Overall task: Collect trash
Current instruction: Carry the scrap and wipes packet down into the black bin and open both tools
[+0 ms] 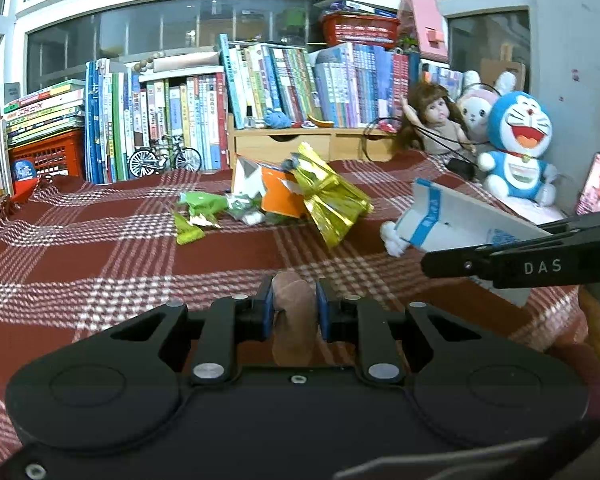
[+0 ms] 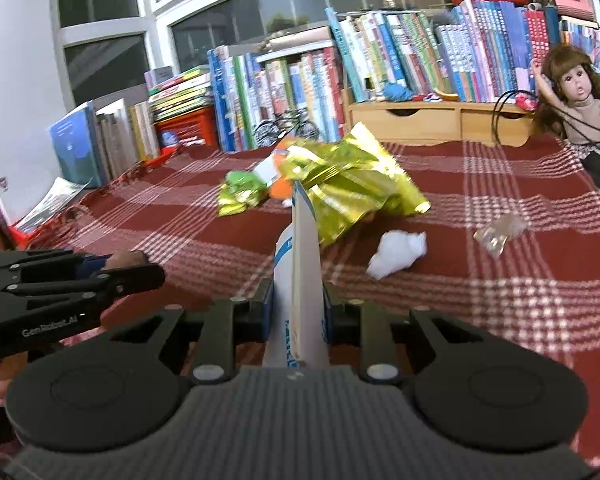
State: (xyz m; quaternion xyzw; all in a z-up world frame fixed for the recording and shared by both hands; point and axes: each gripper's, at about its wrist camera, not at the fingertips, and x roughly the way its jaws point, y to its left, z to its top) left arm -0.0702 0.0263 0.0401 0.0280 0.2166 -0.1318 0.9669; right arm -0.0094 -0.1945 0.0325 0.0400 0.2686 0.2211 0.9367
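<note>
Carrying: right tool [image 2: 296,312] is clamping white-and-blue flat carton [image 2: 300,280]; left tool [image 1: 294,310] is pinching brownish scrap [image 1: 294,312].
Next: bin unseen; gold foil wrapper [image 2: 348,184] is lying ahead.

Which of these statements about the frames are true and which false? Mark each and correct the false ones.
1. The right gripper is clamped on a flattened white and blue carton. True.
2. The left gripper has nothing between its pads. False: it grips a small brownish piece; what it is cannot be told.
3. A gold foil wrapper lies on the red plaid cloth. True.
4. The crumpled white tissue is held in a gripper. False: it lies loose on the cloth.
5. The blue cat plush lies among the wrappers. False: it sits at the cloth's edge beside the doll.
</note>
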